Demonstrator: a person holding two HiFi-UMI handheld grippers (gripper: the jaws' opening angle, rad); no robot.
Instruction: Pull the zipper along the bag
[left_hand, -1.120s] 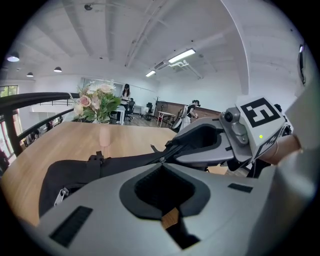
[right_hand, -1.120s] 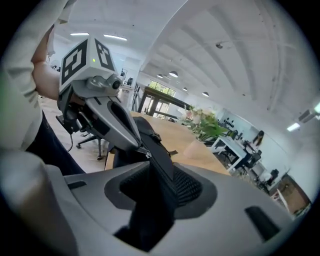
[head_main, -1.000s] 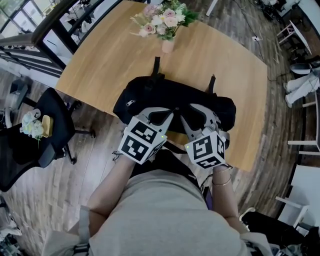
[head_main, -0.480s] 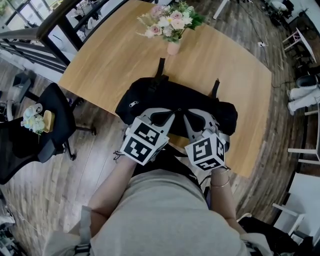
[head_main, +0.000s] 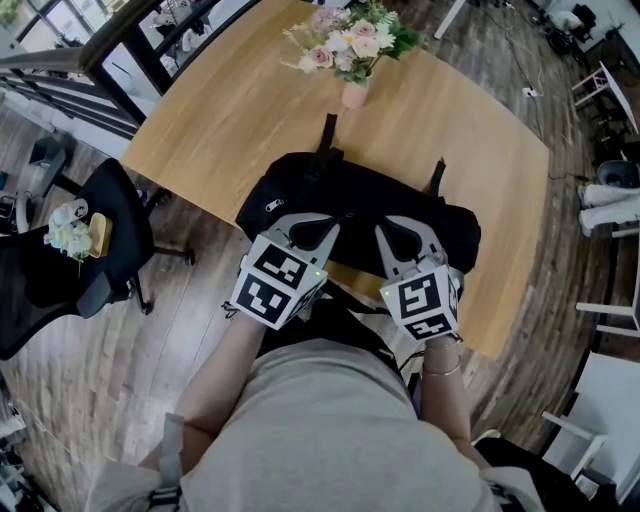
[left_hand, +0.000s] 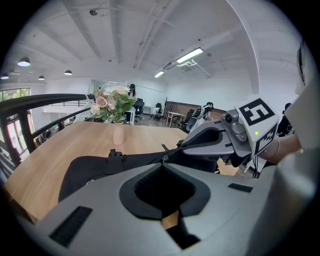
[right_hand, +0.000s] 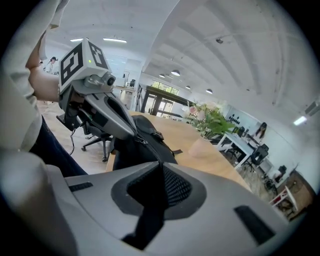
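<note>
Head view: the black bag (head_main: 300, 195) lies across the near edge of the desk (head_main: 230, 110), with flowers (head_main: 355, 40) at its 12 o'clock. The left hand-held gripper (head_main: 335, 223) and right hand-held gripper (head_main: 382, 229) reach it from 6 o'clock. Left gripper view: its jaws are together, tips beside the zipper pull (left_hand: 163, 158). Right gripper view: its jaws have just been closing and are clamped on black material of the bag (right_hand: 145, 131).
</note>
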